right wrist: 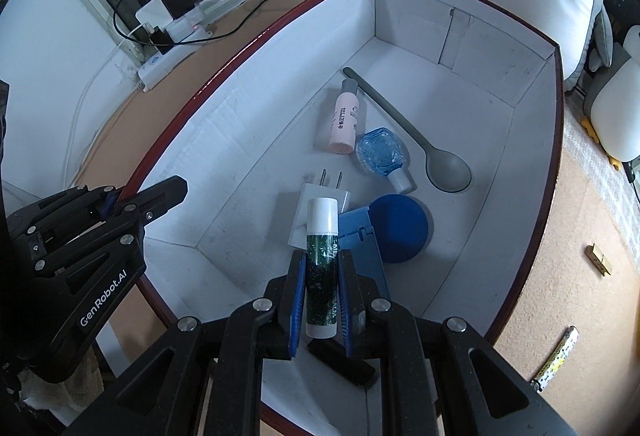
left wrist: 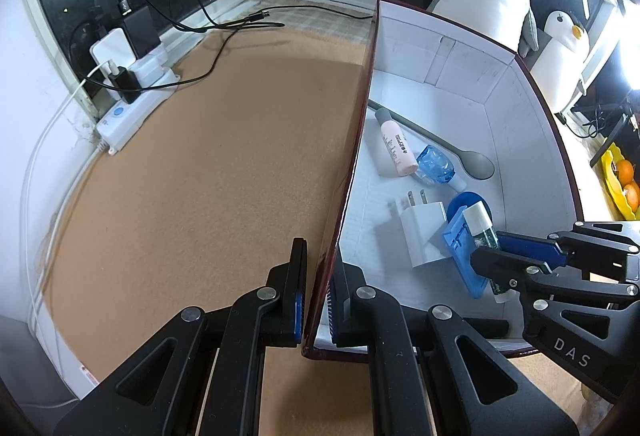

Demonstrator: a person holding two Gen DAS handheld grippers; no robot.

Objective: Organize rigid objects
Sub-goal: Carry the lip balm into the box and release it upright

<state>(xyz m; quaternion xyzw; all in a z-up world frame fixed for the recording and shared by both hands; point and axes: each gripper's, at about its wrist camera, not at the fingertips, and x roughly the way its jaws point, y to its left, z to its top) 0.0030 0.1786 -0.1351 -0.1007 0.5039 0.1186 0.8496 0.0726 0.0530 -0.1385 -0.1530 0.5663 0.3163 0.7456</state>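
the green, white-capped cylindrical tube [right wrist: 321,268] is clamped between the pads of the right gripper [right wrist: 320,300], held over the white-lined, red-edged cardboard box [right wrist: 248,140]. the box's near wall is pinched by the left gripper [left wrist: 318,300]. below lie a white plug adapter [right wrist: 308,204] and a blue round lid [right wrist: 400,228].

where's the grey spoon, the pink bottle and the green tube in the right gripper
grey spoon [right wrist: 449,171], right wrist view, on the bowl.
pink bottle [right wrist: 345,124], right wrist view, on the middle of its body.
green tube [right wrist: 320,252], right wrist view, on the green label just above the pads.
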